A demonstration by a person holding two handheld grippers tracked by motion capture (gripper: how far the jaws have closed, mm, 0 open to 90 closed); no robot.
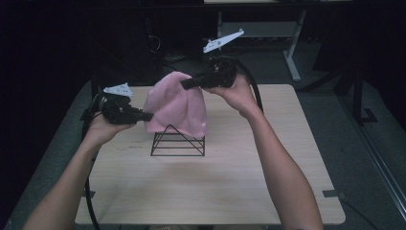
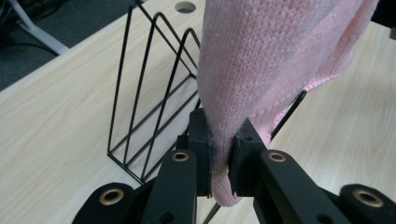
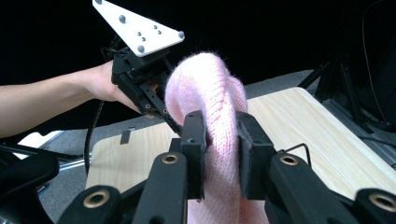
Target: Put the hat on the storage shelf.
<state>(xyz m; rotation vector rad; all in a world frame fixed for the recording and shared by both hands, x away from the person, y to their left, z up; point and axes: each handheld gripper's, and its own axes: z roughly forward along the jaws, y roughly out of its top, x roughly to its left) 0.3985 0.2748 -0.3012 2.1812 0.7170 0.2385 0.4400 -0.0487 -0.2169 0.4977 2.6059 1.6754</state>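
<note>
One pink knit hat (image 1: 176, 106), one black wire rack (image 1: 178, 142), one wooden bench (image 1: 215, 177), two grippers, two hands. Hat draped over the top of the rack, held up at both ends, near the bench's far middle.

Left hand (image 1: 103, 128) low at the bench's left edge, forearm coming in from bottom left, left gripper (image 1: 149, 116) pointing roughly level toward the hat's lower left edge. In the left gripper view the left gripper (image 2: 223, 158) jaws are pressed together on a fold of the hat's edge (image 2: 261, 60); fabric sticks out below the pads, rest of the hat rises up and away from the jaws. Rack's (image 2: 149, 93) triangular wire dividers stand just left of the hat there.

Right hand (image 1: 237, 93) raised higher, over the far right of the hat, forearm stretched up from bottom right. Right gripper (image 1: 184, 84) points left and slightly down at the hat's crown. In the right gripper view the right gripper (image 3: 222, 140) jaws pinch a bunched ridge of the hat (image 3: 205, 84), knit bulging above and between the pads. Left gripper (image 3: 154, 100) shows beyond, on the hat's far side.
</note>
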